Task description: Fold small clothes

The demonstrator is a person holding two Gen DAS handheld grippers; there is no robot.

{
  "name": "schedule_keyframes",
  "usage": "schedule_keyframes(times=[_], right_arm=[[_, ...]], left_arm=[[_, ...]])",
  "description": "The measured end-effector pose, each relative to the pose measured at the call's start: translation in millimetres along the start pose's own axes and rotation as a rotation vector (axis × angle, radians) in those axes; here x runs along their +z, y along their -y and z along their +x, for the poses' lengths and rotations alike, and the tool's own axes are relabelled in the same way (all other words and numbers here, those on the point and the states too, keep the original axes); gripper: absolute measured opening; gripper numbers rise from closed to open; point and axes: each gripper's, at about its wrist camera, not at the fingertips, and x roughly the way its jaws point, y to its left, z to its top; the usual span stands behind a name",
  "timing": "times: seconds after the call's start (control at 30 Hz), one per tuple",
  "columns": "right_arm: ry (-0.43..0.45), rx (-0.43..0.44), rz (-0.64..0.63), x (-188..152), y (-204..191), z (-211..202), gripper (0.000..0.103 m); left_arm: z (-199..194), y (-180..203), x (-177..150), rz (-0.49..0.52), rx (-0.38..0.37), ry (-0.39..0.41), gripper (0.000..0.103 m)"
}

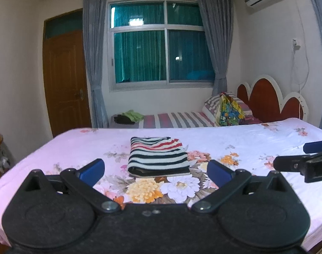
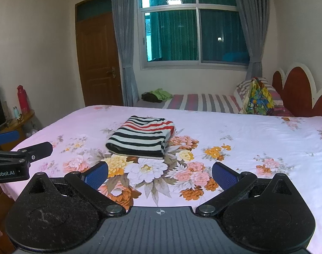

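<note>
Folded striped garment (image 1: 158,157) lying flat on the floral bedsheet (image 1: 245,139) mid-bed, just beyond and clear of both tools, left gripper (image 1: 156,172) and right gripper (image 2: 160,174) alike hovering above the sheet, jaws spread wide, nothing between them.

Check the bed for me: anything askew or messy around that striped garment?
Nothing stands out. The striped garment lies folded flat on the floral bedsheet, edges fairly square. Left gripper and right gripper are open, holding nothing.
</note>
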Motion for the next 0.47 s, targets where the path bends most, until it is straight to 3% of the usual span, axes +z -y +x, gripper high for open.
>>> schedule_keyframes(times=[0.1, 0.47], right_arm=[[-0.003, 0.004, -0.005, -1.0, 0.6, 1.1, 0.103], [-0.009, 0.015, -0.004, -1.5, 3.6, 3.3, 0.103]], left_arm=[[5.9, -6.4, -2.4, -0.027, -0.002, -0.035, 0.102], [2.9, -14.6, -0.5, -0.029, 0.044, 0.027, 0.100]])
